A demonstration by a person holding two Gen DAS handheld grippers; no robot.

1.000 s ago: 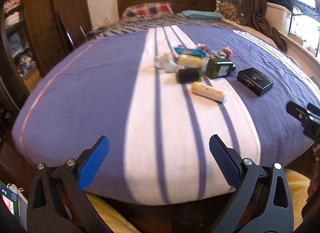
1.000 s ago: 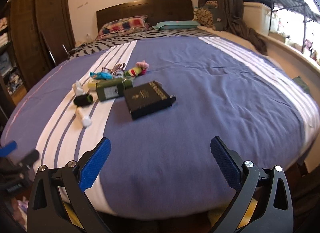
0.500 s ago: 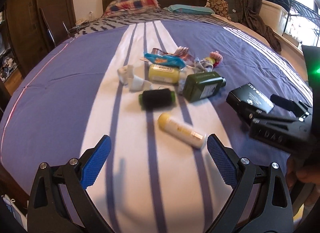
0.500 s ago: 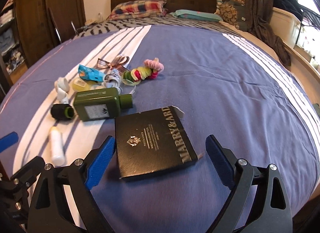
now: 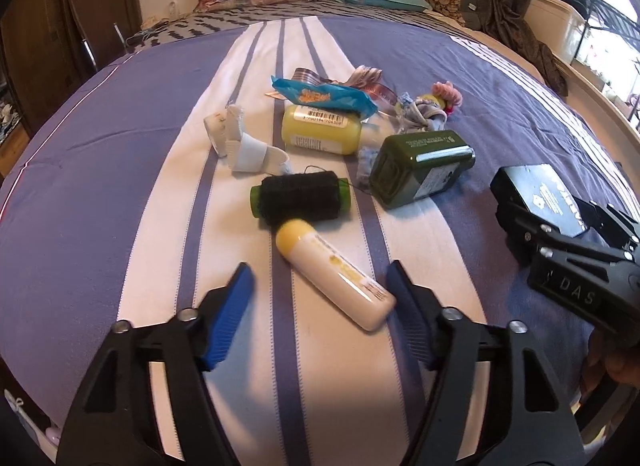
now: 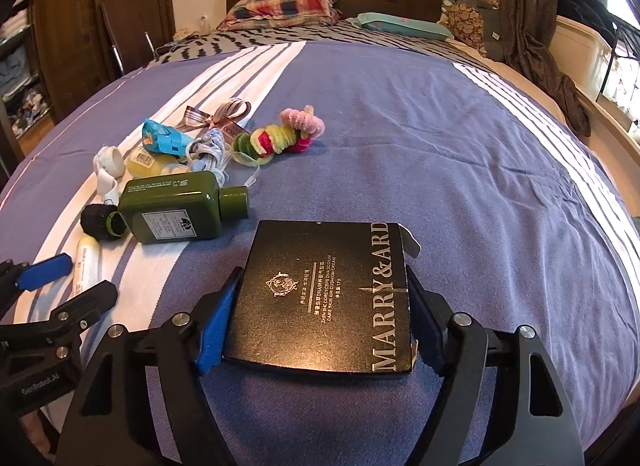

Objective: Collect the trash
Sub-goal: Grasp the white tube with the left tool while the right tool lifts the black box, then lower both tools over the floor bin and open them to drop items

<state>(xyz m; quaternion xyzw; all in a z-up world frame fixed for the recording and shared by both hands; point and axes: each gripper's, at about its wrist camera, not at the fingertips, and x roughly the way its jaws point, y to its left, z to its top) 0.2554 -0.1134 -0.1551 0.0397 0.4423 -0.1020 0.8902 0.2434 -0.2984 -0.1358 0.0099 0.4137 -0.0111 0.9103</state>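
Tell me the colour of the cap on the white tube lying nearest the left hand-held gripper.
Yellow. The tube shows best in the left wrist view.

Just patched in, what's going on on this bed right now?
A person is clearing litter off the bed with a gripper in each hand. The right gripper is closing around the flat black box, its pads at the box's two sides. The left gripper is closing over the cream tube with the yellow cap, which lies between its jaws with a gap on one side. The green bottle, black thread spool, blue wrapper and the rest lie untouched.
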